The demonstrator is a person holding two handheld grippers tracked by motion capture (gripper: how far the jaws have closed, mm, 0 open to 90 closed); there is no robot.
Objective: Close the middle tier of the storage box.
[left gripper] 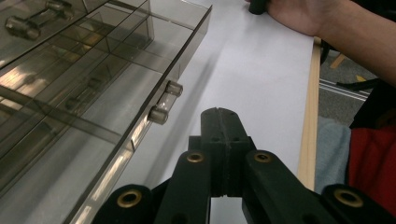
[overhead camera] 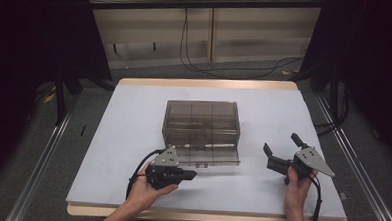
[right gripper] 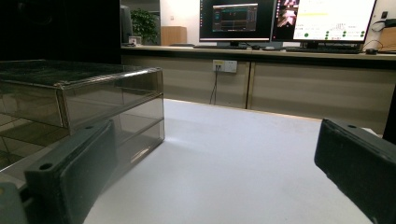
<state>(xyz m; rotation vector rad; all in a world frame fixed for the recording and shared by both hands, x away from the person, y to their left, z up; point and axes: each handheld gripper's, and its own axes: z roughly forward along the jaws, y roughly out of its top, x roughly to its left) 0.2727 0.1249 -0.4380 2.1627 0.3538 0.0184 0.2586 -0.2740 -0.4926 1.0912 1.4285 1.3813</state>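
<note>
Smoky drawer box (overhead camera: 201, 128) mid-table (overhead camera: 133, 118). Left gripper (overhead camera: 190, 175) just at box's near front edge, jaws pressed together, empty. Right gripper (overhead camera: 281, 150) well right of box, jaws spread wide, angled up-left.

Probably a lab: monitors (right gripper: 287, 21), black curtains (overhead camera: 37, 33), cables (overhead camera: 226, 69).

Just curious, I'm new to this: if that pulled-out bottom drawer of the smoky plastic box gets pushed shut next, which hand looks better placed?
Probably the left. Its gripper, fingers closed, sits right beside the drawer handle. The right gripper stands open, apart from the box.
</note>
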